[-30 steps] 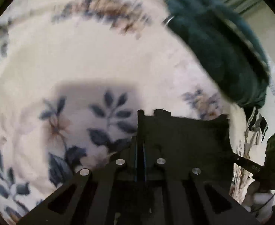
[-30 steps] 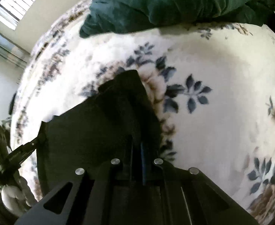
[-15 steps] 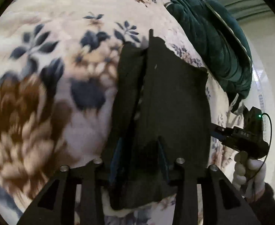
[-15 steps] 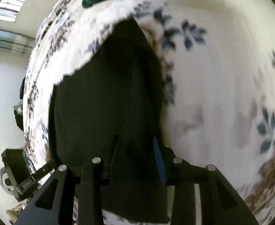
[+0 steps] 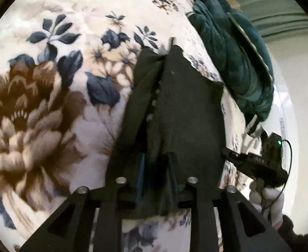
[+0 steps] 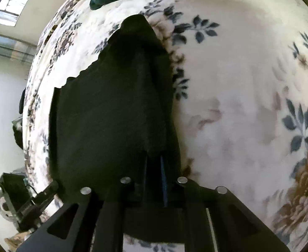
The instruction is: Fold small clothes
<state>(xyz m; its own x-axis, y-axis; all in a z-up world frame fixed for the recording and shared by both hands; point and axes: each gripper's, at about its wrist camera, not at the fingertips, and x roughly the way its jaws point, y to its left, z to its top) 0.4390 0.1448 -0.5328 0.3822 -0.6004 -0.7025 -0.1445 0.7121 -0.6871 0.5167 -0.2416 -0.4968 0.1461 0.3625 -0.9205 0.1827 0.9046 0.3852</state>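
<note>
A: Where is the garment?

B: A small black cloth [image 5: 187,113] lies folded lengthwise on a cream floral blanket [image 5: 49,105], its scalloped edge pointing away from both cameras.

A: And the left gripper [image 5: 156,174]?

B: Its fingers stand apart, a fold of the near hem lying between them; whether they pinch it cannot be told.

A: The right gripper [image 6: 154,178]?

B: Fingers slightly apart over the cloth's [image 6: 112,115] near edge, blue pads showing; whether they clamp the fabric cannot be told.

A: Anything else in frame?

B: A dark green quilt [image 5: 233,63] bunched at the blanket's far edge, beside the cloth's far corner, and a white-gloved hand [image 5: 267,197] holding the right gripper's handle
</note>
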